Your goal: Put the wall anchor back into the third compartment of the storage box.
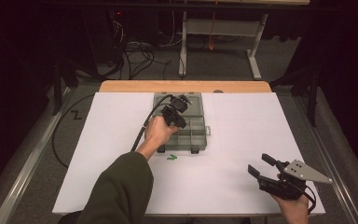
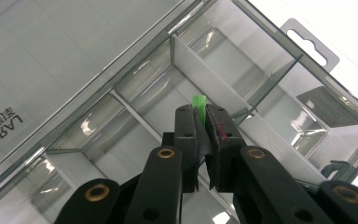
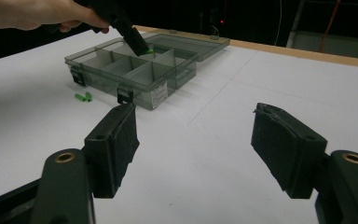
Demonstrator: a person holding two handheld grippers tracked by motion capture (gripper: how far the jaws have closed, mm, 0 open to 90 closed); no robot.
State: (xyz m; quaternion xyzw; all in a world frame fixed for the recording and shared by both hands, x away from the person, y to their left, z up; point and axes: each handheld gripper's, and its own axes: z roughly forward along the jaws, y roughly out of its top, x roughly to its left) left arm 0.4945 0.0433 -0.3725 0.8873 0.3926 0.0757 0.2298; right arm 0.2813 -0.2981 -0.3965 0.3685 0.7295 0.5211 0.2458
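Observation:
A clear grey compartment box [image 1: 200, 140] lies open in the middle of the white table, its lid [image 1: 193, 99] folded back. My left gripper [image 1: 180, 106] hovers over the box's far compartments, pointing down. In the left gripper view that gripper [image 2: 200, 109] is shut on a small green piece [image 2: 198, 103] that pokes out between the pads, above an empty compartment [image 2: 168, 100]. Two more green pieces [image 1: 172, 157] lie on the table just in front of the box. My right gripper [image 1: 260, 164] rests near the table's front right, open, with nothing between its jaws [image 3: 196, 135].
The box [image 3: 135, 70] has several divided cells and two front latches [image 3: 125, 95]. A wooden table edge [image 1: 121, 87] runs along the back. Cables [image 1: 140, 53] and a metal frame [image 1: 256, 60] stand on the floor beyond. White surface extends to the right of the box.

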